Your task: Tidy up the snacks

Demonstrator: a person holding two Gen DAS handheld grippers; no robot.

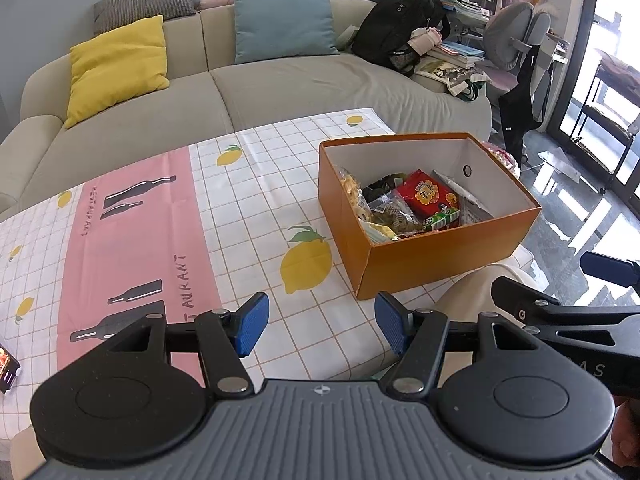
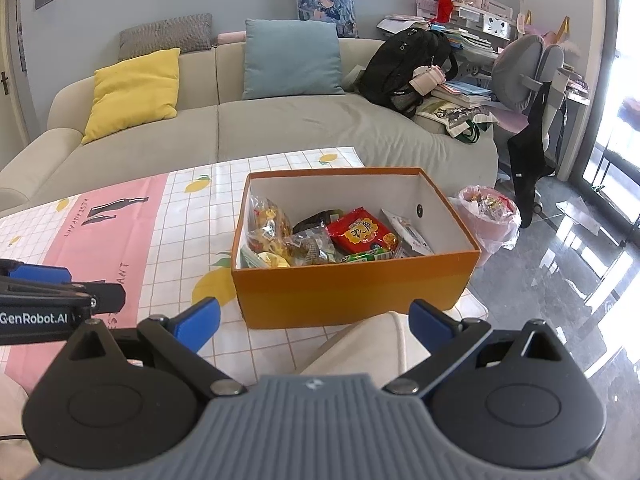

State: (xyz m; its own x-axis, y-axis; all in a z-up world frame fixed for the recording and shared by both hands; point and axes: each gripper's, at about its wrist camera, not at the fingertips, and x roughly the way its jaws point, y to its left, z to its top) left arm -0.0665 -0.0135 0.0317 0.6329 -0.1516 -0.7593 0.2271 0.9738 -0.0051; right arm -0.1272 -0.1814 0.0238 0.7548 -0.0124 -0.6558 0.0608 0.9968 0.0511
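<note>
An open orange box (image 1: 440,260) (image 2: 352,292) stands at the table's right side. It holds several snack packets, among them a red packet (image 1: 426,194) (image 2: 360,234), a yellow clear bag (image 2: 266,226) and a green packet (image 1: 442,218). My left gripper (image 1: 320,328) is open and empty, low over the tablecloth in front of the box's left corner. My right gripper (image 2: 316,322) is open and empty, just in front of the box's near wall. The left gripper's side also shows at the left of the right wrist view (image 2: 48,300).
The table has a lemon-print grid cloth with a pink panel (image 1: 132,240). A packet corner (image 1: 6,368) lies at its far left edge. A beige sofa (image 2: 280,128) with cushions and a black backpack (image 2: 404,64) stands behind. A pink bin (image 2: 488,224) stands right of the table.
</note>
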